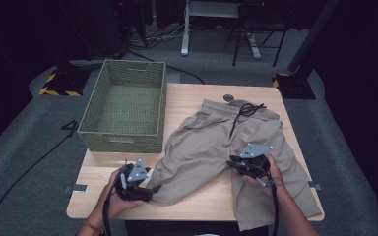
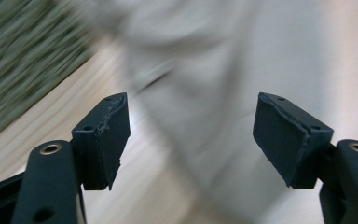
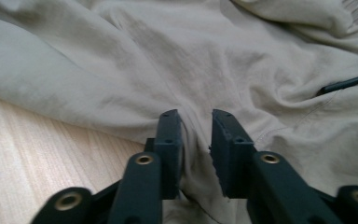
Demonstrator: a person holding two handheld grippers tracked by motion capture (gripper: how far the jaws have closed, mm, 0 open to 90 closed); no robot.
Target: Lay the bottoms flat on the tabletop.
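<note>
Beige shorts [image 1: 211, 142] lie spread on the wooden table [image 1: 103, 167], waistband far, with a black drawstring [image 1: 243, 110]. My left gripper [image 1: 151, 189] is at the hem of the shorts' left leg near the front edge. In the left gripper view its jaws [image 2: 193, 121] stand wide open, with blurred cloth [image 2: 191, 60] beyond them and nothing between the pads. My right gripper [image 1: 232, 161] sits over the crotch of the shorts. In the right gripper view [image 3: 196, 116] its jaws are a narrow gap apart above a crease of the fabric [image 3: 177, 60], not pinching it.
A green woven basket [image 1: 123, 105] stands empty at the table's far left; it shows as a green blur [image 2: 18, 56] in the left gripper view. A small round disc [image 1: 229, 98] lies by the waistband. The right leg of the shorts hangs over the front edge.
</note>
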